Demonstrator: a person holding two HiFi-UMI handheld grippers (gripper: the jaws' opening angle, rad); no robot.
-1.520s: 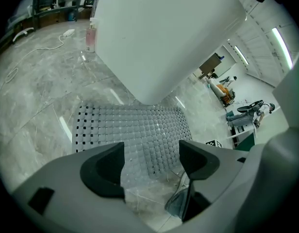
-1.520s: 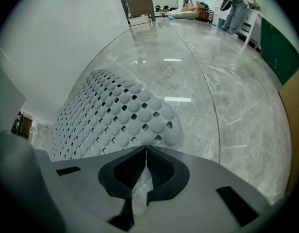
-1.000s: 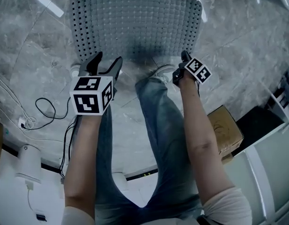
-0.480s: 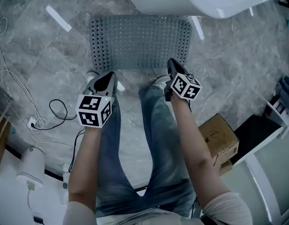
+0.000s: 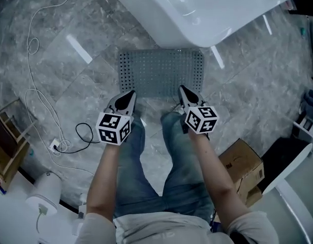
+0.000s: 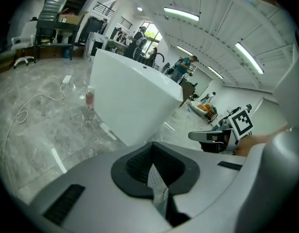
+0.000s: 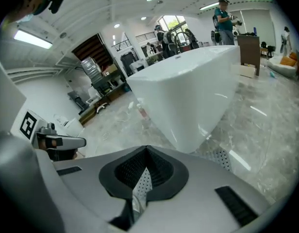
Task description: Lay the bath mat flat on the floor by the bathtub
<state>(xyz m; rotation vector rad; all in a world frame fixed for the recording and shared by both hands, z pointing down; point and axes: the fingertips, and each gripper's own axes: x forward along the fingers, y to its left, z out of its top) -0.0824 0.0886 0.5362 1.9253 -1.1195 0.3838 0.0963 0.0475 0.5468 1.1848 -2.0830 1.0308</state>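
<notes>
The grey perforated bath mat (image 5: 161, 72) lies flat on the marble floor (image 5: 70, 75), with its far edge just beside the white bathtub (image 5: 197, 9). The left gripper (image 5: 127, 98) and the right gripper (image 5: 183, 91) hang over the mat's near edge, one at each near corner, each with its fingers pressed together on nothing. A white cable (image 5: 34, 95) trails across the floor at the left, and a cardboard box (image 5: 243, 166) sits at the near right.

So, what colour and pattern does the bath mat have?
The bath mat is grey, with regular rows of small holes. The head view shows it best.
</notes>
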